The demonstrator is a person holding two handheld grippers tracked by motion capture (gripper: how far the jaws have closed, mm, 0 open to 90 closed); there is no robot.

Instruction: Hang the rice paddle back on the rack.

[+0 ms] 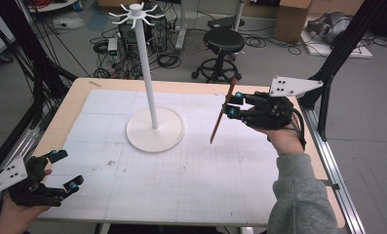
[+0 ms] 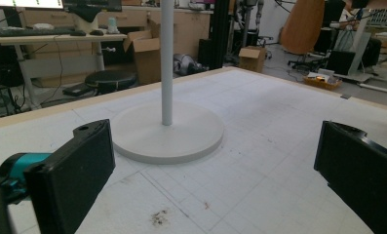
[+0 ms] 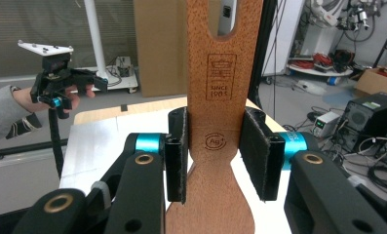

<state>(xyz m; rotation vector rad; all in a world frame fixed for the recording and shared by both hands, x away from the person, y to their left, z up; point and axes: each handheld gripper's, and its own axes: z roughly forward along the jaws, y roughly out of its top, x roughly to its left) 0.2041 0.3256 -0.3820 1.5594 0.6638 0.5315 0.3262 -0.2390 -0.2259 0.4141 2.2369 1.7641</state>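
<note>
The right hand-held gripper (image 1: 228, 106) clamps the wooden spatula (image 1: 222, 111) by its handle, above the desk (image 1: 205, 165). The left hand-held gripper (image 1: 64, 169) is released.

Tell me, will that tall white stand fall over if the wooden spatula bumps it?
Probably not easily: the white stand sits on a broad round base. Its thin, tall pole could wobble if bumped near the top. The wooden spatula looks stiff, so it wouldn't bend first.

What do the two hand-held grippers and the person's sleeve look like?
Both the left hand-held gripper and the right hand-held gripper are black, with teal joints and a grey three-cornered plate dotted with holes. Brass-coloured rivets mark the linkages. The sleeve is grey.
</note>
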